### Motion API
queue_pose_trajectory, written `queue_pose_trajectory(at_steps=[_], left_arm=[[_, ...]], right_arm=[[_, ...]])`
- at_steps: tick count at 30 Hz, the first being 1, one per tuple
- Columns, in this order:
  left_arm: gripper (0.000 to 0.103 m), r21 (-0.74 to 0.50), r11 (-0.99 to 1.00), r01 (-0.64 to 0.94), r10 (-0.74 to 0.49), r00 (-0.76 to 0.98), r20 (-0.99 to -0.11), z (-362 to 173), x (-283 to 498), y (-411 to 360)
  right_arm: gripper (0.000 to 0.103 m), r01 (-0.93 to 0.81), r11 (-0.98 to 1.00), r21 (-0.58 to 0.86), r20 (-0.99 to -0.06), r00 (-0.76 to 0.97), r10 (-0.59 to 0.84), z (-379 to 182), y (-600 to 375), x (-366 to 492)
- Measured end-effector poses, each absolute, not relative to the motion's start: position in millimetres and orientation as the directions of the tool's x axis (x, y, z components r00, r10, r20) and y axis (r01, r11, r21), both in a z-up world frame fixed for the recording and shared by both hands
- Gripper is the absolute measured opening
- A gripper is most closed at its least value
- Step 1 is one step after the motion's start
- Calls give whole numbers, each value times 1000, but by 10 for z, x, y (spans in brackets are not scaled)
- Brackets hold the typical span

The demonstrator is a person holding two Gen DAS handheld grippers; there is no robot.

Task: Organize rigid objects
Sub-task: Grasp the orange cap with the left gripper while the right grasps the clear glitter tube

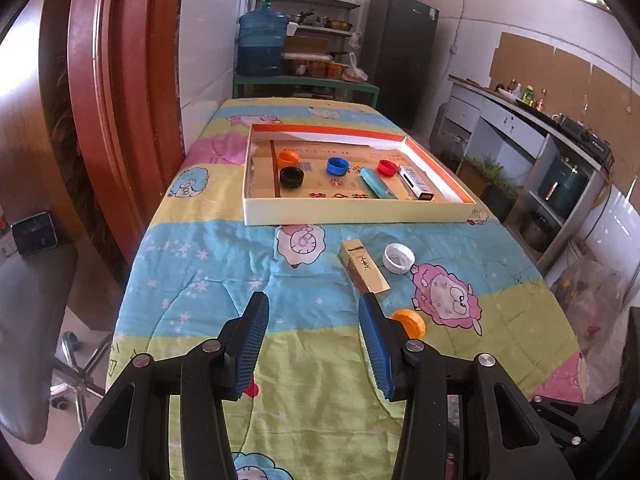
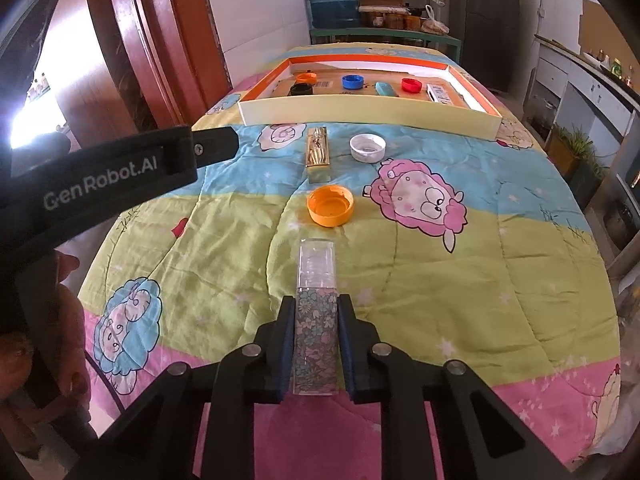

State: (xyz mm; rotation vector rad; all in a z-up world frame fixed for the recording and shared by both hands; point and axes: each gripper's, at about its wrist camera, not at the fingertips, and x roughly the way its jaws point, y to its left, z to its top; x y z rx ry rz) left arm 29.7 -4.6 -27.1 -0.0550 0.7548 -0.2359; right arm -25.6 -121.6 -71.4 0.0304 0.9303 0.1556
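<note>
My right gripper (image 2: pixel 316 300) is shut on a clear oblong box with a floral lower half (image 2: pixel 315 332), which lies on the quilt and points away from me. Just beyond it sit an orange cap (image 2: pixel 330 210), a white cap (image 2: pixel 367 147) and a gold box (image 2: pixel 318 152). My left gripper (image 1: pixel 314 300) hovers open over the quilt with nothing between its blue pads. The gold box (image 1: pixel 363 266) lies just past its right finger, the orange cap (image 1: pixel 409 322) beside that finger. The shallow cardboard tray (image 1: pixel 360 216) holds several caps, a teal oblong item and a small white-and-black box.
The table carries a cartoon sheep quilt (image 2: pixel 440 280). A red wooden door frame (image 1: pixel 112 100) stands on the left, an office chair (image 1: pixel 36 320) below it. A counter (image 1: pixel 540 128) runs along the right. The left tool's black body (image 2: pixel 120 168) and a hand (image 2: pixel 68 320) fill the right view's left side.
</note>
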Motion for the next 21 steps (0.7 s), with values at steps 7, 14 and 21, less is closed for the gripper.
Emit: queue_pose_trajectory(at_steps=[7, 14, 21], left_arm=[[48, -126, 967, 220, -246, 693, -678, -296, 319, -172], [48, -142, 943, 301, -308, 630, -713, -404, 350, -438], [48, -128, 926, 354, -326, 584, -743, -538, 372, -717]], right_arm=[[20, -57, 994, 96, -766, 633, 111, -587, -1486, -298], [20, 30, 990, 139, -759, 645, 87, -576, -1853, -251], [20, 54, 985, 166, -747, 658, 90, -573, -2022, -263]])
